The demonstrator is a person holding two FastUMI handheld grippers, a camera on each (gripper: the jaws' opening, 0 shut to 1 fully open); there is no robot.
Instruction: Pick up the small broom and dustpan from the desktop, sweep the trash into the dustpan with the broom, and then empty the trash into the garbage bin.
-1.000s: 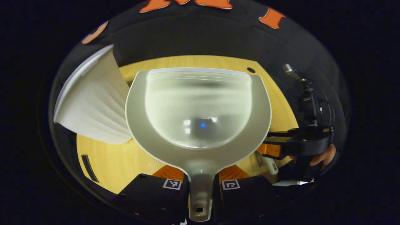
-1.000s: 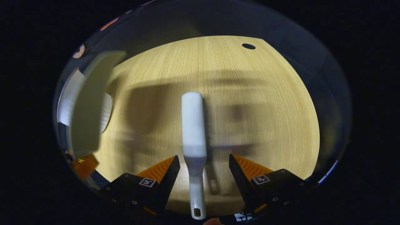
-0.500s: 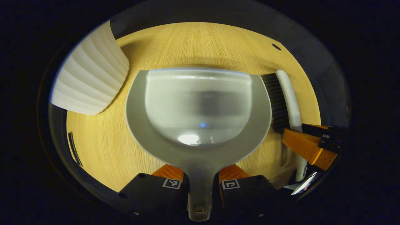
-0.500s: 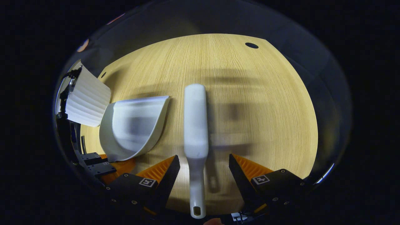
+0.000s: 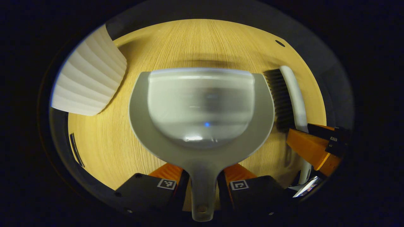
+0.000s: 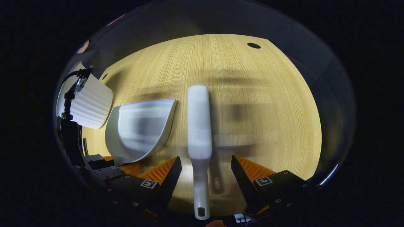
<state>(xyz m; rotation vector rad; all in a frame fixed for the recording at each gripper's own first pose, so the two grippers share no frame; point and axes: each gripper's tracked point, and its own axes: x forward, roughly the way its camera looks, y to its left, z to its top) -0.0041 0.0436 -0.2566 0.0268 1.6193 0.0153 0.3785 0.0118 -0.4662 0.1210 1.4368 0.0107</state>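
A: Left gripper (image 5: 202,186)?
B: Fingers close on either side of the dustpan (image 5: 201,107) handle at the near edge of the left gripper view; gaps look visible beside the handle, so can't tell whether clamped. Pan spread out ahead over the tabletop (image 5: 107,145), open lip on the far side.

A: Right gripper (image 6: 206,170)?
B: Spread wide apart, touching nothing. Broom (image 6: 199,126) handle lying between the fingers, clear of both, head stretching away toward the far side.

A: Broom against dustpan?
B: Just beside, right of the pan in the left gripper view, bristles facing the pan. Left of the broom in the right gripper view, the pan again.

A: Farther off?
B: Ribbed white garbage bin (image 5: 88,82) at the far left, near the pan's left rim.
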